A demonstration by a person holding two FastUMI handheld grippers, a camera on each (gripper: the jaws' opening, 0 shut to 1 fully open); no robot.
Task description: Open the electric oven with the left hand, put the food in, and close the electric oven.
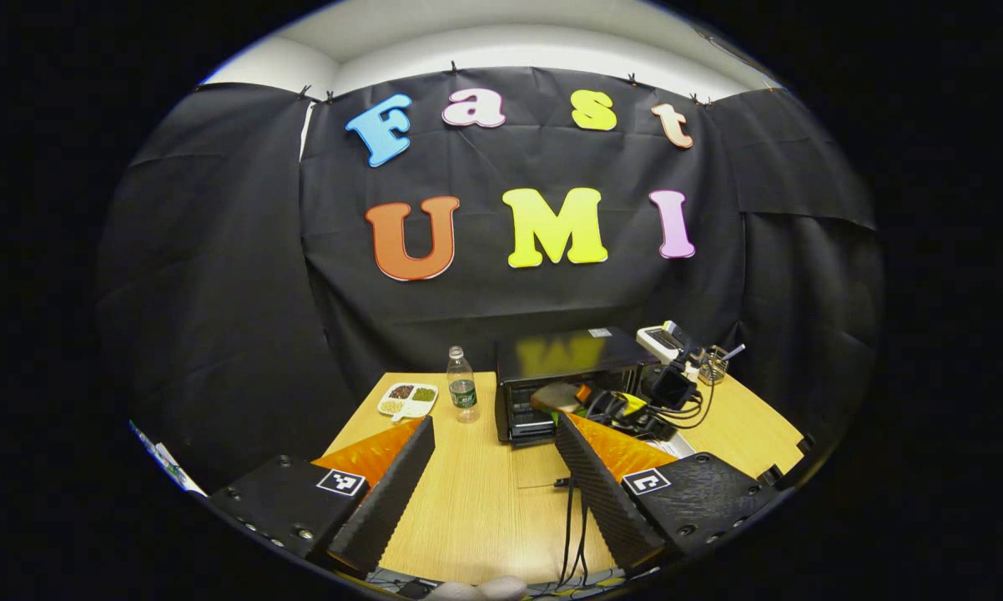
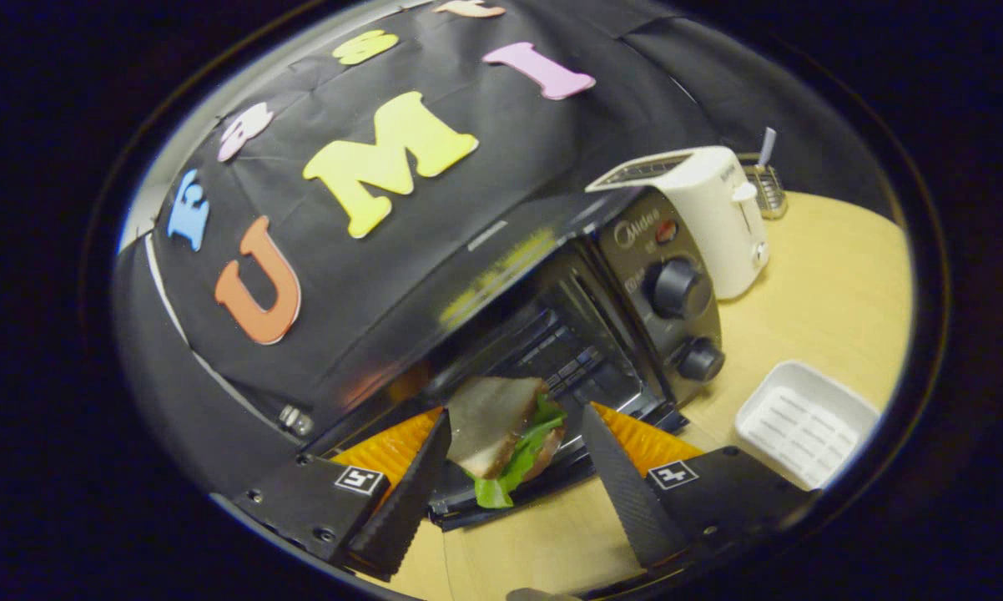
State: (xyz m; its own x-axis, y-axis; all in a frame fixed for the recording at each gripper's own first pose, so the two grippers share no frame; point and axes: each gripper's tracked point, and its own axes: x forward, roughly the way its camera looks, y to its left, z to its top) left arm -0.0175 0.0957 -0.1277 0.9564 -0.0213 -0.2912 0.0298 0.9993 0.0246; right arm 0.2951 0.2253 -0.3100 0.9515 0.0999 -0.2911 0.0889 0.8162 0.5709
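The left tongs (image 1: pixel 493 455) are held spread wide above bare wooden surface (image 1: pixel 485 501), well back from the electric oven (image 1: pixel 564 380), with free room between. A water bottle (image 1: pixel 462 386) and a sectioned snack plate (image 1: pixel 408 399) stand left of the oven. The right tongs (image 2: pixel 514 455) are seen parted, the sandwich (image 2: pixel 506 438) lying between them; whether either finger touches it cannot be told. It sits at the lip of the lowered door (image 2: pixel 518 492), partly inside the cavity. A white toaster (image 2: pixel 702 213) and a white tray (image 2: pixel 806 421) sit to the right.
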